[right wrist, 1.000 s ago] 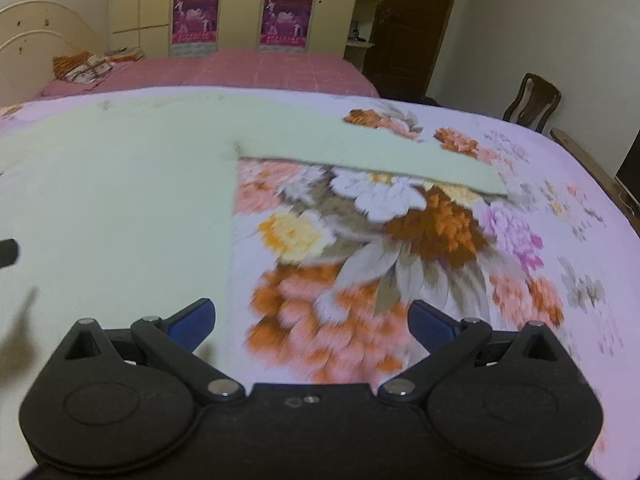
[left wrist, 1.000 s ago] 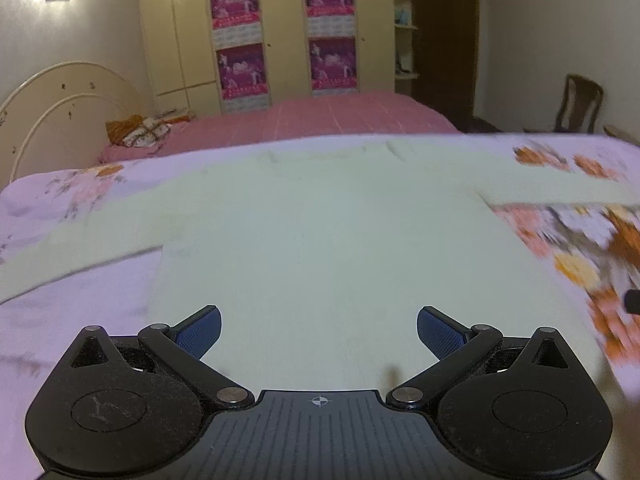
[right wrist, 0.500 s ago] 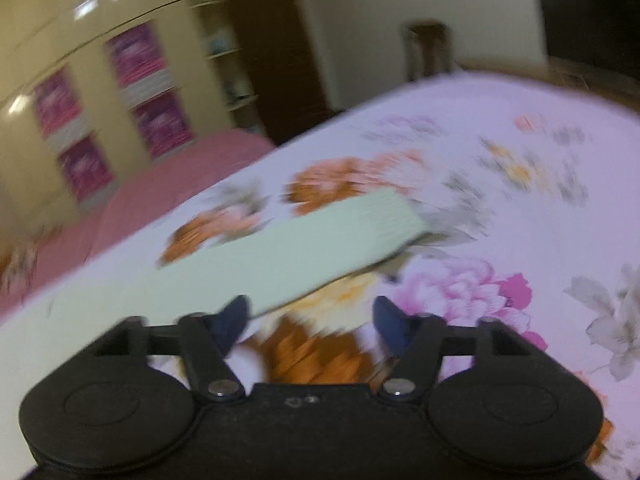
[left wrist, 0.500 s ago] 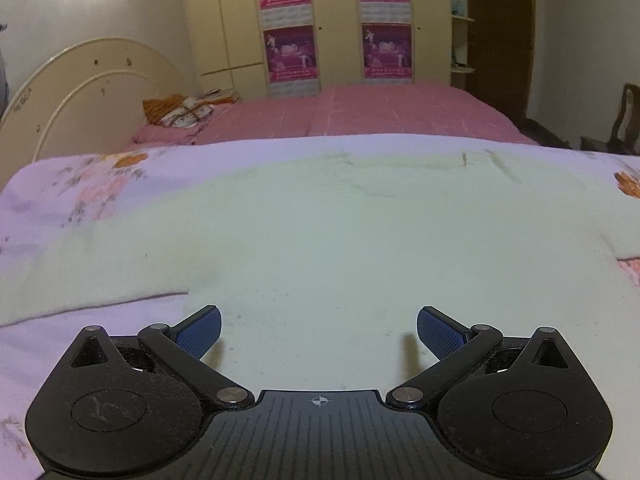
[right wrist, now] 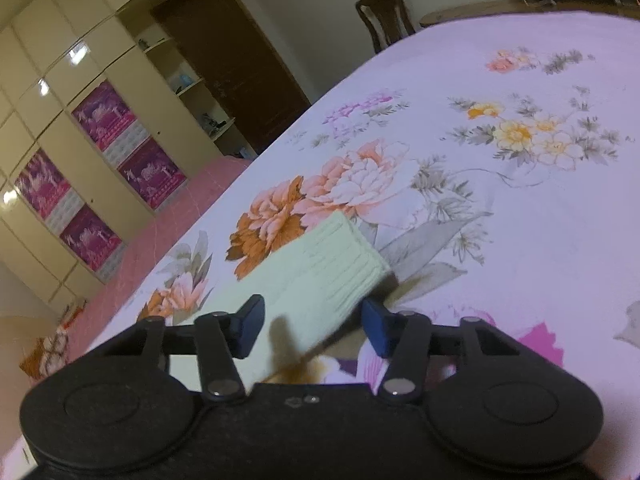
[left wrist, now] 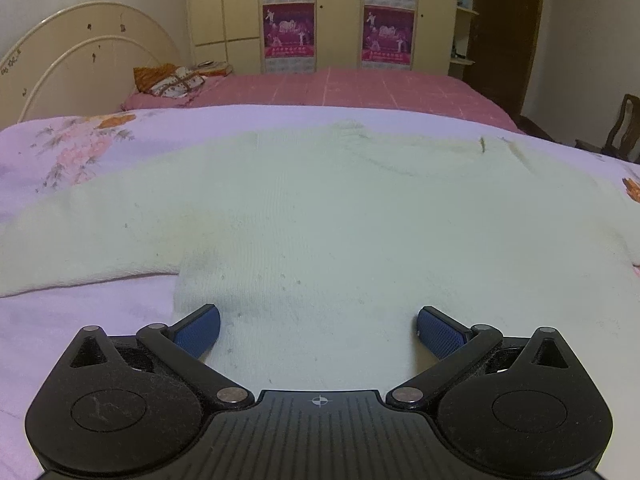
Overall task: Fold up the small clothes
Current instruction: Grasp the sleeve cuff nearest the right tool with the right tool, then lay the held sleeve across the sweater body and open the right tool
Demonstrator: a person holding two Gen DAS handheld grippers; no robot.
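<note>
- Right gripper (right wrist: 314,328): rolled to one side, so the room appears tilted in its view; jaws partly apart and closing. The ribbed cuff (right wrist: 344,264) of the sweater's sleeve (right wrist: 296,292) lies between the two blue pads (right wrist: 250,322), which do not yet press on the knit. A finger's shadow falls across the sleeve just behind the cuff.
- Left gripper (left wrist: 318,330): jaws spread wide, nothing clasped. It hangs low over the sweater (left wrist: 340,220), its left pad (left wrist: 198,332) at the garment's side edge, just below the armpit, and its right pad (left wrist: 438,334) over the body of the knit.
- Sweater: pale mint-green knit, spread flat on the bedspread (left wrist: 80,320). In the left wrist view one sleeve (left wrist: 88,240) runs outward to the left, the neckline (left wrist: 352,126) lies at the far side, and the body fills the middle of the frame. A few dark specks and faint grey smudges mark the fabric.
- Bedspread: lilac-pink cloth printed with large orange, peach and yellow flowers; the other sleeve, seen from the right wrist, crosses an orange bloom (right wrist: 268,228).
- Background: a second bed (left wrist: 360,88) with a pink checked cover and an orange-patterned pillow (left wrist: 172,78), a cream arched headboard (left wrist: 80,64), a cream wardrobe (left wrist: 340,12) bearing magenta posters (left wrist: 288,30), a dark wooden door (right wrist: 240,72) and a wooden chair (right wrist: 384,12).
</note>
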